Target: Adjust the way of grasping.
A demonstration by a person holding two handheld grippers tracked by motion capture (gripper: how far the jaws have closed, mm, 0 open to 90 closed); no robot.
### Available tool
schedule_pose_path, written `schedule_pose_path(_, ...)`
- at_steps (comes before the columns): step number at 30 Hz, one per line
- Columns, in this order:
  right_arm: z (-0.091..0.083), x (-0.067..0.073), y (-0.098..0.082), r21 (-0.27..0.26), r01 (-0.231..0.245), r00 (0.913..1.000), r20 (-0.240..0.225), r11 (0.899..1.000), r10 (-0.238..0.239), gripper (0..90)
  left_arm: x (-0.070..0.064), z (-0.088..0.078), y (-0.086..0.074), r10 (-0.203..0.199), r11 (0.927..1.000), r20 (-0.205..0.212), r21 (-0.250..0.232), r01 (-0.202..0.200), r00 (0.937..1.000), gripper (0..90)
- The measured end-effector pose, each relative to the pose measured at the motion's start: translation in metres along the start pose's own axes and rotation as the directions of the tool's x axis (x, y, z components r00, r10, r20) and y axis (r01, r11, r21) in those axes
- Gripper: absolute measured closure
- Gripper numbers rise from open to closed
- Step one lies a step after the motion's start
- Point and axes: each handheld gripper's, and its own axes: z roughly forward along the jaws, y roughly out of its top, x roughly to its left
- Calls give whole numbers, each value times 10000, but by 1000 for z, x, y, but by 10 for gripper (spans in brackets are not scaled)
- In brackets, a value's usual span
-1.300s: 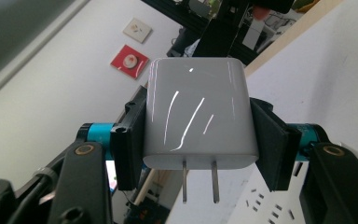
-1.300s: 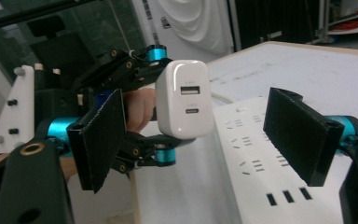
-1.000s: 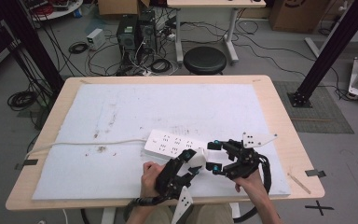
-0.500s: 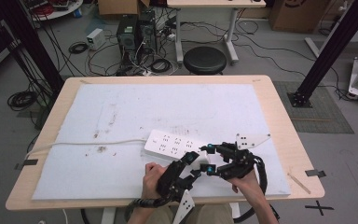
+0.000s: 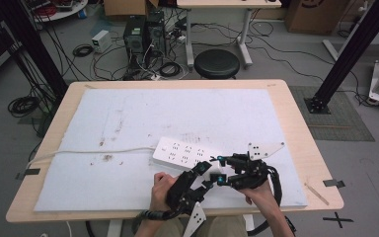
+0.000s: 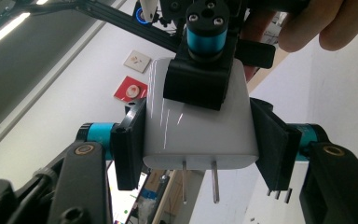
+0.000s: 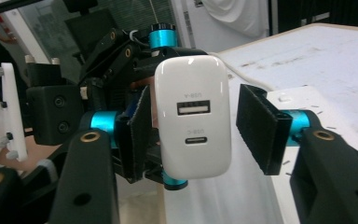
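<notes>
My left gripper [image 6: 196, 135] is shut on a white USB charger [image 6: 196, 126], its pads pressing the two narrow sides, with the two metal prongs [image 6: 214, 182] pointing toward the camera. In the right gripper view the charger [image 7: 193, 121] shows its two ports between the jaws of my right gripper [image 7: 200, 135]. Those jaws have just been closing. The left pad lies at the charger's edge, and the right pad [image 7: 261, 135] stands a gap away. In the high view both grippers [image 5: 197, 180] [image 5: 222, 170] meet near the table's front edge.
A white power strip [image 5: 182, 153] lies just beyond the grippers on the white mat [image 5: 177, 113], with its cable [image 5: 79, 153] running off to the left. The wooden table edge [image 5: 321, 197] lies close to the right hand. A stool [image 5: 217, 63] and computers stand behind the table.
The right gripper's jaws have narrowed around the charger that the left gripper holds. Both hands have kept their place near the front edge.
</notes>
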Motion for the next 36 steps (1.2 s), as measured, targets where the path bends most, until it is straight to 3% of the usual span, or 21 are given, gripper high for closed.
schedule_pose_path(11,-1,1,0,-220,150,9999,0,9996,-150,595,0,0,-1,68,10000,42,-15,-68,10000,425)
schedule_pose_path(25,2,0,0,-36,393,9991,-148,9992,-393,625,1,0,-1,-9,9999,216,-129,12,9998,425)
schedule_pose_path(36,4,-2,-2,25,263,9995,-166,9996,-263,629,2,0,-3,-141,9999,451,-72,145,9989,424)
